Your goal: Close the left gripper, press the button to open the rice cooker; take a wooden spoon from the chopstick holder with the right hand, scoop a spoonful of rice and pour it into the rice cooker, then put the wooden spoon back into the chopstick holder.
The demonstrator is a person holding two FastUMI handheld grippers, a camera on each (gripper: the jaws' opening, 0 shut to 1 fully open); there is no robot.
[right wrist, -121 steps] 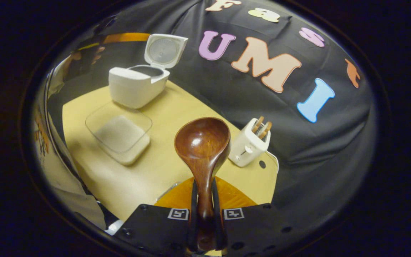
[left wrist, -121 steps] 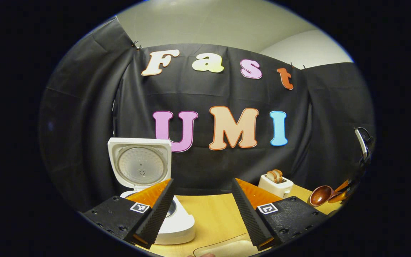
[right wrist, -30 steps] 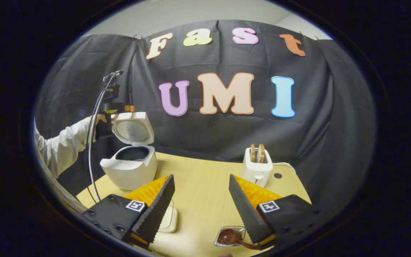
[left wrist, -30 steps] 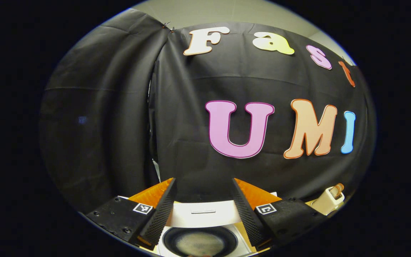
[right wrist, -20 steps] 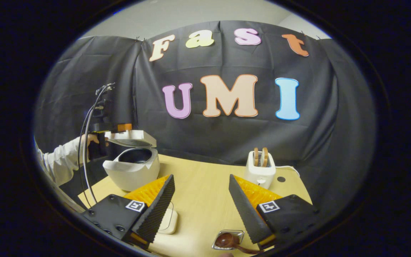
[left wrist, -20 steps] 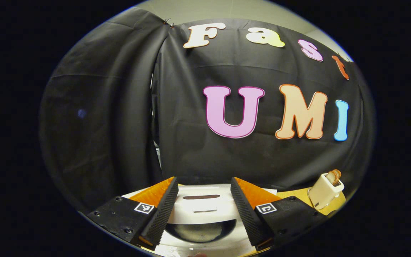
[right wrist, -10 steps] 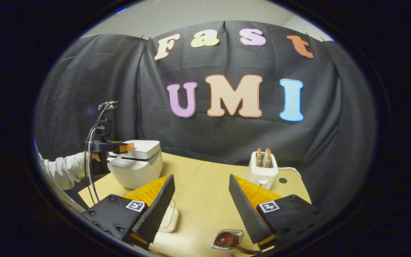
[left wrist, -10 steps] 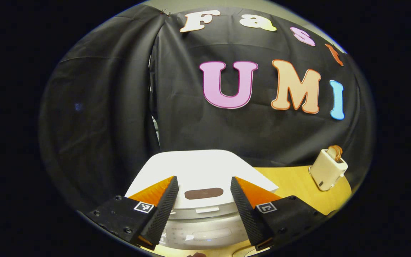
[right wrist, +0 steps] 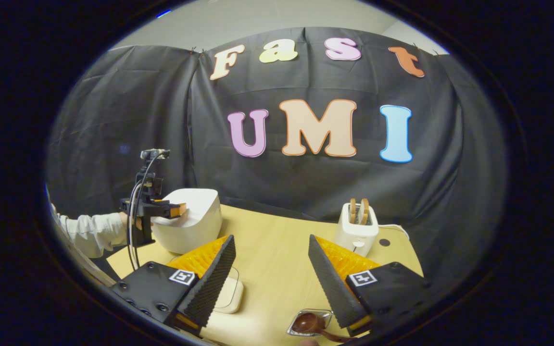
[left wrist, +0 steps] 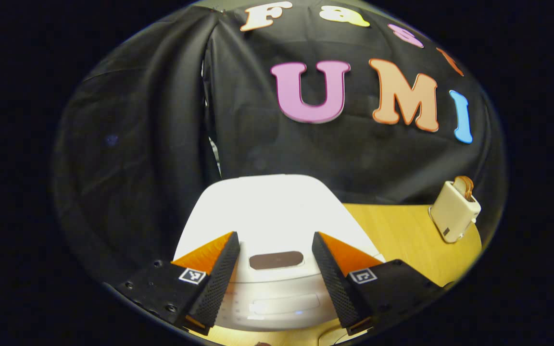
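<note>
The left claw point(left wrist: 275, 283) is sitting right over the front of the rice cooker point(left wrist: 277, 216), its two fingers spread wide and straddling the dark oval button point(left wrist: 276, 260) on the lid without pressing on it. The lid is lying flat down on the body, and from where the claw is resting I'd judge it is there to push the lid home rather than to grab anything, since nothing is between its fingers. In the right gripper view that same claw point(right wrist: 173, 209) is showing at the cooker's near edge, with a white sleeve point(right wrist: 92, 229) reaching in behind it, level with the lid top. The right claw point(right wrist: 270, 281) is hanging above the near side of the desk point(right wrist: 277, 269), fingers spread apart and holding nothing. Just below its right-hand finger the wooden spoon point(right wrist: 308, 323) is lying bowl-up in the little metal chopstick holder point(right wrist: 309, 322), so the spoon's part of the job looks done to me, and the claw being parked over it fits a hand that is letting go of it. A shallow clear rice container point(right wrist: 229, 293) is peeking out beside the other finger, close enough for scooping. The toaster point(right wrist: 357, 229), with slices standing in its slots, is off toward the back of the desk, well clear of both hands and playing no part here.
</note>
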